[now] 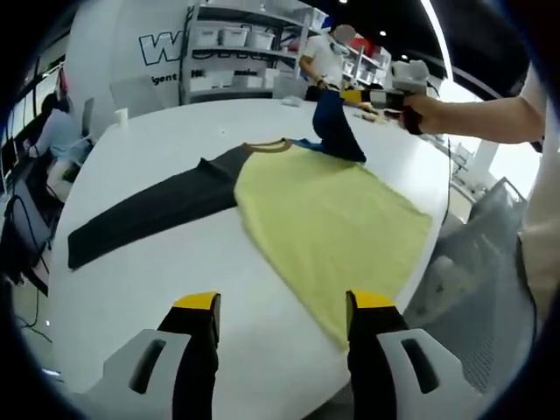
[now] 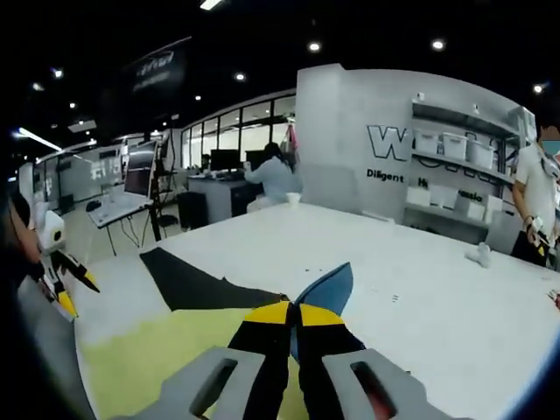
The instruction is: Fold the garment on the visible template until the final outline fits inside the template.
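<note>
The left gripper point(image 1: 282, 306) hovers with jaws wide apart, holding nothing. Beyond it at 12 o'clock the yellow-bodied, dark-sleeved garment point(image 1: 328, 219) lies on the white round table point(image 1: 157, 289). The right gripper point(image 2: 293, 317) pinches its blue sleeve point(image 2: 325, 293) aloft. White bins point(image 2: 455, 144), contents unclear, line far shelves.

The wall point(image 2: 385, 131) carries large white lettering starting with "W", the rest hidden by shelves point(image 2: 459, 175); beneath it, possibly "Diligent".
</note>
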The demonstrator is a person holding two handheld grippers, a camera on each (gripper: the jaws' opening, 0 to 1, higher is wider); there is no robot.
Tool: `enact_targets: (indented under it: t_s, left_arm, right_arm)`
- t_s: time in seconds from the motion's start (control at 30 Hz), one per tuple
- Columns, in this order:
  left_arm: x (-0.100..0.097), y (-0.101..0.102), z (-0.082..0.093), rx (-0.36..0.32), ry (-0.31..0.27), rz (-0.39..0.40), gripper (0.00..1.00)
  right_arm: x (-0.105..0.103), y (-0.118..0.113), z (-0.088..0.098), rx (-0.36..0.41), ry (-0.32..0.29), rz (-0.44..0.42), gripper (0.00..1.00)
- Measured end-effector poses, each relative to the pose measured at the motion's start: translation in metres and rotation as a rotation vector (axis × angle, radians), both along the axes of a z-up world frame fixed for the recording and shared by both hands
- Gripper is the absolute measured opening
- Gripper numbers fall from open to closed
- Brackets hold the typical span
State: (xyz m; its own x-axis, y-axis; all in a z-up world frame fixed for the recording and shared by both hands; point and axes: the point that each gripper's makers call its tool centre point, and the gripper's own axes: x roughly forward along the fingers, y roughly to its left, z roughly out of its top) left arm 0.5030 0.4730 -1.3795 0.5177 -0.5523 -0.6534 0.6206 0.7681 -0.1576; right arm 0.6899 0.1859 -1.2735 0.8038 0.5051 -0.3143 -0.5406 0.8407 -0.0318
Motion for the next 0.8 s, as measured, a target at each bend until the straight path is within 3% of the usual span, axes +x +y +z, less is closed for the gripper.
enact_targets:
  t_s: [0.8]
  left_arm:
    - [-0.007, 0.016, 0.000, 0.005, 0.005, 0.028, 0.60]
  right_arm:
    - [-0.022, 0.103, -0.054, -0.035, 0.062, 0.153, 0.00]
